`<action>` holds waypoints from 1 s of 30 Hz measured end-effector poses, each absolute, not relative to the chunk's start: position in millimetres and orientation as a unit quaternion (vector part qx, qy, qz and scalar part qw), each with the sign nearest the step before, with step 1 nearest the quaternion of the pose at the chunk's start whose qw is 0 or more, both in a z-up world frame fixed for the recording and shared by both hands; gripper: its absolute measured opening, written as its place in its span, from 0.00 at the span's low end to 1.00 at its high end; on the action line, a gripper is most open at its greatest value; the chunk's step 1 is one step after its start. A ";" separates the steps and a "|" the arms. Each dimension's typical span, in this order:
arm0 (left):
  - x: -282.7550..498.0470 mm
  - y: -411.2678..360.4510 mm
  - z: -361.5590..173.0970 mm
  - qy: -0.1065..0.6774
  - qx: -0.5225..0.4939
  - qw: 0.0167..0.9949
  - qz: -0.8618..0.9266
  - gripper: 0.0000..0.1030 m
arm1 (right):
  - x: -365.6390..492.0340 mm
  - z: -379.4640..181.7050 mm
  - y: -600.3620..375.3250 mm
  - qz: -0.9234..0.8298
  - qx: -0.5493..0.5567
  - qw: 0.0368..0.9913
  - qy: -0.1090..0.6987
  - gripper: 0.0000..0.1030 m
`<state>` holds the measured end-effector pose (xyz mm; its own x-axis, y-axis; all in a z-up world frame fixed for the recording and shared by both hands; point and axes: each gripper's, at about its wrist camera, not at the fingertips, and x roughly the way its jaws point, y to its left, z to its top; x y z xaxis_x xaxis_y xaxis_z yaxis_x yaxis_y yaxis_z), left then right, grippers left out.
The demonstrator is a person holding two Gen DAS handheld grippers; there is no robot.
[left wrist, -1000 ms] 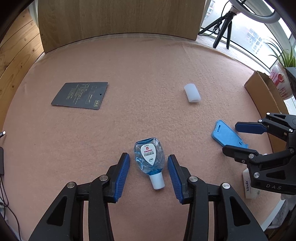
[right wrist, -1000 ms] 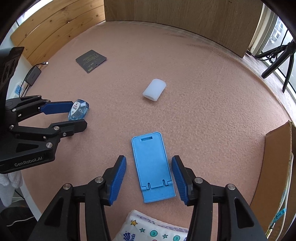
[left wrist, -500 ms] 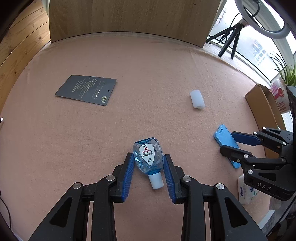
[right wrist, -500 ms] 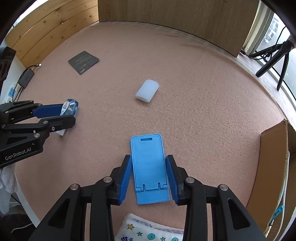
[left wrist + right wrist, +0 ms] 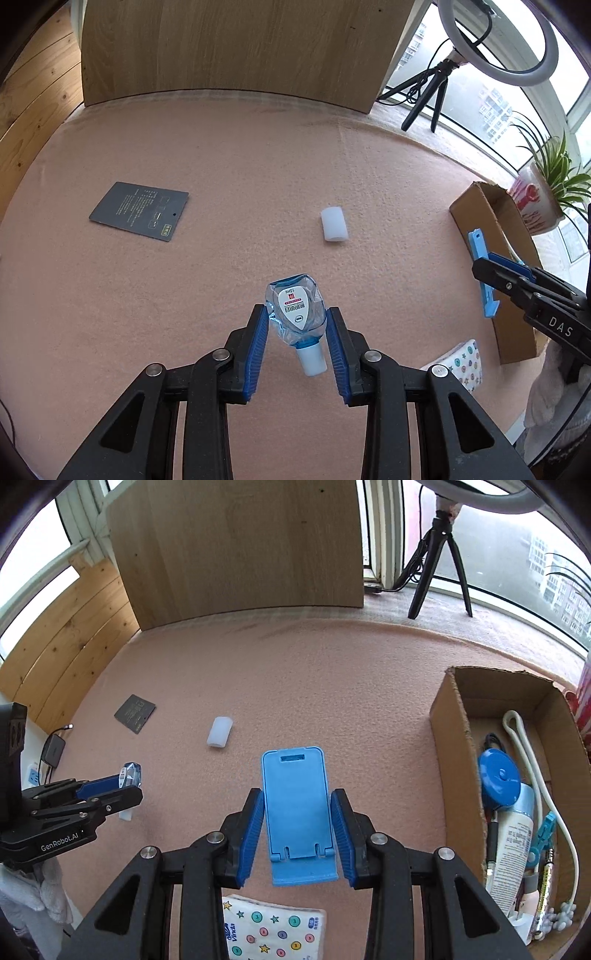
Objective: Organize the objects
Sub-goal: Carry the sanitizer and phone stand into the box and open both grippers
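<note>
The left hand-held gripper (image 5: 297,334) pinches a small clear-blue bottle (image 5: 296,314) by its soft sides, with the white cap (image 5: 312,363) pointing back toward the camera. The bottle seems lifted off the pink counter (image 5: 221,166). Its body looks squeezed and a little crumpled, so I think it may slip out or twist between the pads if the hand tilts more; a stronger squeeze may push liquid against the cap.

The right hand-held gripper (image 5: 297,825) clamps a blue phone stand (image 5: 295,808) by its two long edges, with the foot of the stand toward the camera. The stand is flat, smooth plastic and held only at the thin edges, so it may swing or drop during carrying.

The cardboard box (image 5: 439,738) stands to the right of this stand and is already crowded with a cable, tube and round blue thing, so the stand may catch on its wall. A white cylinder (image 5: 219,732) and dark card (image 5: 135,709) lie further away on the counter.
</note>
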<state>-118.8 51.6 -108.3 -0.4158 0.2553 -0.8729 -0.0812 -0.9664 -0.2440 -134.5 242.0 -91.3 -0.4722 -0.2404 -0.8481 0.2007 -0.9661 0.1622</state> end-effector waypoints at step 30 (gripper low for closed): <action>-147.8 324.9 -48.7 -0.003 -0.484 0.296 0.823 0.34 | -66.5 -61.5 431.7 -0.884 0.455 -0.050 -0.096 0.33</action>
<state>-147.8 324.9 -48.7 -0.3563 0.4903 -0.7954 -0.4842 -0.8249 -0.2915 -66.5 431.7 -61.5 -0.5810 0.0005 -0.8139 -0.1749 -0.9767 0.1242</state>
